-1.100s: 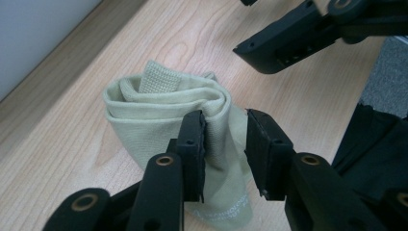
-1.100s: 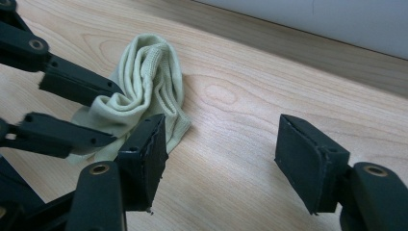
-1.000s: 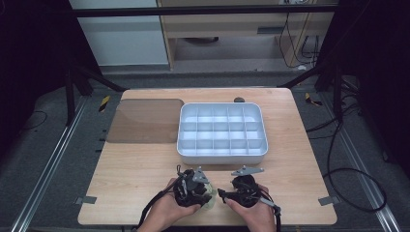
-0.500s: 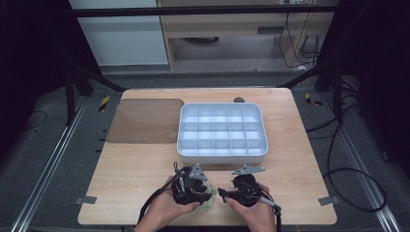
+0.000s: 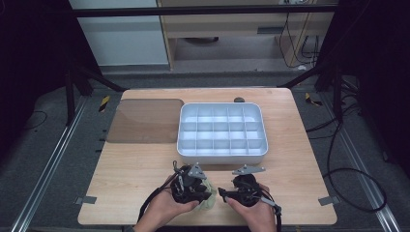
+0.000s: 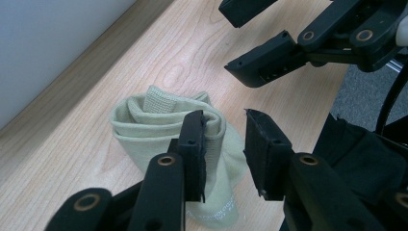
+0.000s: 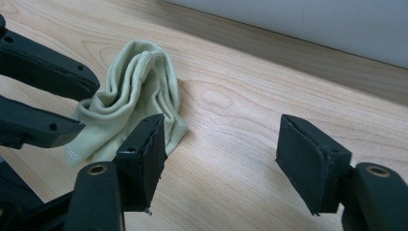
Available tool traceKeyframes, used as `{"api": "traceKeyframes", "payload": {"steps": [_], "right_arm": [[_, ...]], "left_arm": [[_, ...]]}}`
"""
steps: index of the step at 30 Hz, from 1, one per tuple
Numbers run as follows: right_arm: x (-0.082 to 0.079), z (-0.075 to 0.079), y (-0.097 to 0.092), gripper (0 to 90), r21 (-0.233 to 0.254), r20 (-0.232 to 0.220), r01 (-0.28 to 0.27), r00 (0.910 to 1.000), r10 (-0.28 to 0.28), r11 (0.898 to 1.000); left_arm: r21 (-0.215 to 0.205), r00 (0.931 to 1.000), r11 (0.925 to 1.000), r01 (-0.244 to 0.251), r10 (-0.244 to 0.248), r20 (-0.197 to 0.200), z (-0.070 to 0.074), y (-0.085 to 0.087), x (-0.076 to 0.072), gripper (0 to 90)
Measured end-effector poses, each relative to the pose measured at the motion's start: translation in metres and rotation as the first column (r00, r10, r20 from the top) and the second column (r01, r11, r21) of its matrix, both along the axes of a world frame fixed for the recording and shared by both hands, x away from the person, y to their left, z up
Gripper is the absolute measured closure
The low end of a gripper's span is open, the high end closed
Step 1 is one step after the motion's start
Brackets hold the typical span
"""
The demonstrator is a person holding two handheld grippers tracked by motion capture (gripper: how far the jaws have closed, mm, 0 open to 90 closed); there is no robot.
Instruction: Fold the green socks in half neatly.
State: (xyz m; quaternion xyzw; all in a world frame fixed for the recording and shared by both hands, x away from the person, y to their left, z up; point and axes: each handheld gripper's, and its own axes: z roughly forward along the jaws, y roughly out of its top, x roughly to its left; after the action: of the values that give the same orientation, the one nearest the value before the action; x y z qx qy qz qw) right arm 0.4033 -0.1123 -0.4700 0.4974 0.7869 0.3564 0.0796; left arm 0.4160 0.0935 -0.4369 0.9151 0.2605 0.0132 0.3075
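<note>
A pale green sock (image 6: 149,120), loosely rolled, lies on the wooden table (image 5: 135,174) near its front edge. My left gripper (image 6: 226,118) hovers over the sock's right fold. Its jaws have just been closing a little. Part of the sock lies in the gap between them, but the pads do not press on it. In the high view the left gripper (image 5: 205,188) points right at the sock (image 5: 209,203). My right gripper (image 7: 222,124) stands wide open over bare wood, with the sock (image 7: 134,82) just left of its left jaw. It faces the left gripper (image 7: 89,105).
A white tray (image 5: 222,153) divided into several compartments stands in the middle of the table, just beyond the hands. A brown translucent sheet (image 5: 145,121) lies at the back left. A small dark object (image 5: 239,100) sits at the far edge.
Both hands stay at the front edge. The left gripper has turned slightly over the sock.
</note>
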Motion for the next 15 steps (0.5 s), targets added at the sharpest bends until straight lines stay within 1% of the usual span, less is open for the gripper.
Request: {"api": "traceKeyframes", "payload": {"steps": [3, 5, 7, 9, 11, 13, 14, 15], "right_arm": [[0.000, 0.000, -0.001, 34.7, -0.001, 0.002, 0.001, 1.0000, -0.001, 1.000], [0.000, 0.000, -0.001, 34.7, 0.002, 0.002, 0.002, 1.0000, -0.002, 1.000], [0.000, 0.000, -0.001, 34.7, 0.003, 0.002, 0.003, 1.0000, -0.003, 1.000], [0.000, 0.001, -0.003, 34.8, 0.001, 0.006, 0.003, 1.0000, -0.003, 1.000], [0.000, 0.001, -0.004, 34.8, 0.002, 0.006, 0.008, 1.0000, -0.008, 1.000], [0.000, 0.001, -0.005, 34.9, 0.003, 0.003, 0.013, 0.9999, -0.013, 1.000], [0.000, 0.001, -0.005, 35.0, 0.003, 0.003, 0.014, 0.9999, -0.014, 1.000], [0.000, 0.001, -0.005, 35.0, 0.005, 0.003, 0.015, 0.9999, -0.015, 1.000]], "left_arm": [[0.016, 0.9999, 0.9999, -0.004, 0.004, 0.010, -0.003, -0.002, 0.001, 73.4], [0.032, 0.9999, 0.9994, -0.010, 0.010, 0.008, -0.007, -0.003, 0.003, 75.7], [0.033, 0.9999, 0.9994, -0.012, 0.012, 0.005, -0.010, -0.004, 0.004, 80.4], [0.031, 0.9998, 0.9994, -0.016, 0.016, 0.013, -0.010, -0.003, 0.004, 83.3], [0.025, 0.9997, 0.9996, -0.015, 0.015, 0.019, -0.009, -0.003, 0.004, 84.1], [0.034, 0.9998, 0.9994, -0.009, 0.008, 0.016, -0.011, -0.004, 0.003, 84.2], [0.041, 0.9999, 0.9992, 0.000, -0.001, 0.010, -0.013, -0.006, 0.003, 84.2], [0.038, 1.0000, 0.9993, 0.002, -0.002, 0.000, -0.016, -0.007, 0.002, 84.2]]}}
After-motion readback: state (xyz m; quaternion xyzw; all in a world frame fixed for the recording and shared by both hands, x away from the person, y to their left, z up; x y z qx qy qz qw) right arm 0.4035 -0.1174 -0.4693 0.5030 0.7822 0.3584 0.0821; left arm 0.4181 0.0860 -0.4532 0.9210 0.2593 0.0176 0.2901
